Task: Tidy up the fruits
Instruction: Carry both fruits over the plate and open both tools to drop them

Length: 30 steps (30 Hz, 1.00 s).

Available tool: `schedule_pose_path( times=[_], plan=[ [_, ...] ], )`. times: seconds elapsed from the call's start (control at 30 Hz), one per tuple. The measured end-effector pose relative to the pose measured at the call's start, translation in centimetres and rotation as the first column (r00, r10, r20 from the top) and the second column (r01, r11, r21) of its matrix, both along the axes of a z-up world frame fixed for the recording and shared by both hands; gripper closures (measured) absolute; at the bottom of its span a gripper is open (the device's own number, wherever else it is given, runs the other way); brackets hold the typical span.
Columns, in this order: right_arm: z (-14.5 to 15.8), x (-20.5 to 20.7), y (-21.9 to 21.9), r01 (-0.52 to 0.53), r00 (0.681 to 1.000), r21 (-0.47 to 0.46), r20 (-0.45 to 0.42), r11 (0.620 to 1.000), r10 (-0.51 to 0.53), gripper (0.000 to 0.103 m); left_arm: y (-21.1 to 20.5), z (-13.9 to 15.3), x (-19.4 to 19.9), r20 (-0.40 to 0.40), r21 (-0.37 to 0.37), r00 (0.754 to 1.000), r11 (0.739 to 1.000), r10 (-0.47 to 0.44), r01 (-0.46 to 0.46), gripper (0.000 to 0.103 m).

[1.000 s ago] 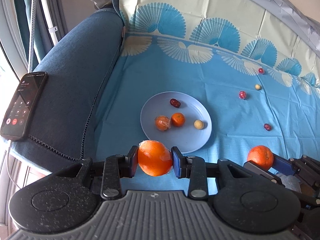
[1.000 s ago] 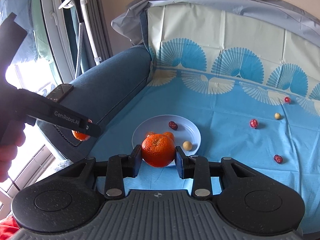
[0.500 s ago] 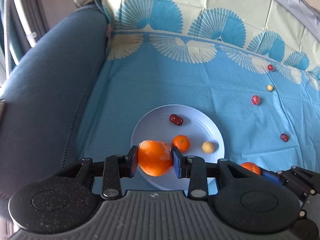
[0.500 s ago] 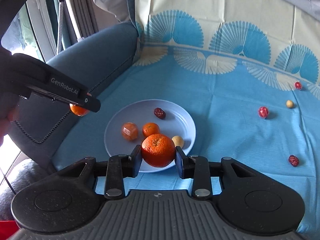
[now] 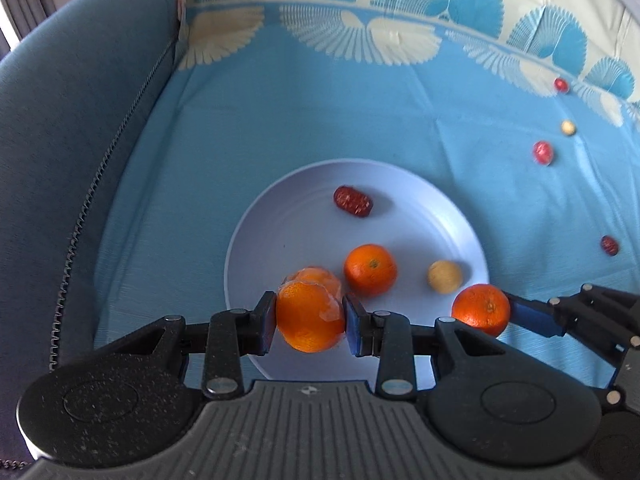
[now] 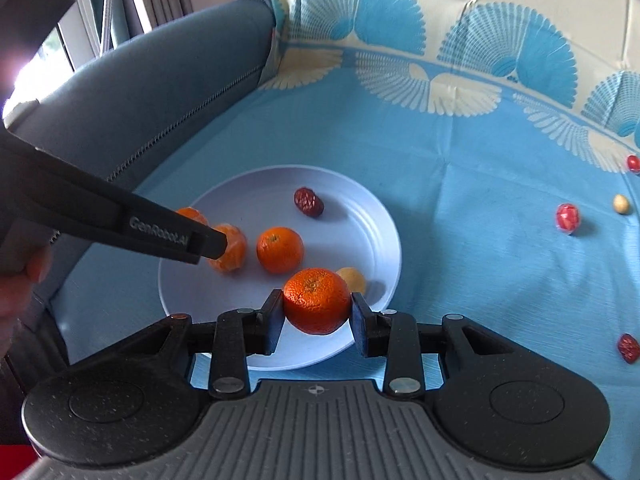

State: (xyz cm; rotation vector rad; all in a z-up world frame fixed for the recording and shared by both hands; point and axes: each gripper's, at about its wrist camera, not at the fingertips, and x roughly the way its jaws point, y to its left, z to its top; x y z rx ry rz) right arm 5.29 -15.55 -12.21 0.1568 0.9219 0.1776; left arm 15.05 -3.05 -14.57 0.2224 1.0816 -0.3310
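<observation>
My left gripper [image 5: 310, 320] is shut on an orange [image 5: 308, 318] and hangs low over the near left part of the pale plate [image 5: 296, 228]. My right gripper [image 6: 317, 308] is shut on a second orange [image 6: 317, 300] over the plate's [image 6: 352, 232] near right part. On the plate lie a small orange [image 5: 371, 269], a peeled-looking orange [image 6: 234, 250], a red date [image 5: 353, 201] and a yellowish ball [image 5: 445, 277]. One black finger [image 6: 168, 236] of the left gripper crosses the right wrist view.
The plate sits on a blue patterned cloth [image 5: 360, 100]. Loose on the cloth at the right are two red fruits [image 6: 567, 218], a small yellow one [image 6: 621, 203] and a date [image 6: 628, 348]. A padded blue sofa arm [image 5: 80, 120] rises along the left.
Both grippers have come down and forward toward the plate, each still gripping its orange. The plate now looms larger, and the phone on the sofa arm has left view.
</observation>
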Motion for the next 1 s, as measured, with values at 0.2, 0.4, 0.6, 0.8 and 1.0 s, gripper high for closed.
schedule_pose_path(
  times=[0.2,0.4,0.6,0.8,1.0],
  plan=[
    [-0.8,1.0,0.5,-0.029,1.0,0.0,-0.013,1.0,0.029,0.065,-0.1,0.4,0.6,0.051,-0.014,0.999,1.0,0.019,-0.018,0.009],
    [0.9,0.2,0.7,-0.007,0.999,-0.033,0.033,0.999,0.008,0.018,0.4,3.3,-1.1,0.124,0.014,0.992,1.0,0.009,-0.01,0.0],
    [4.0,-3.9,0.7,0.018,0.999,0.077,-0.039,0.997,-0.015,0.007,3.1,5.5,-5.4,0.052,0.022,0.998,0.999,0.046,-0.047,0.0],
    [7.7,-8.6,1.3,0.039,0.998,0.061,-0.042,0.997,-0.036,0.002,5.6,8.0,-10.6,0.055,-0.008,0.994,0.995,0.099,-0.099,0.0],
    [11.0,-13.3,1.9,0.081,0.996,0.028,0.042,0.996,-0.082,0.001,6.7,10.6,-14.6,0.108,-0.033,0.988,0.993,0.114,-0.111,0.0]
  ],
)
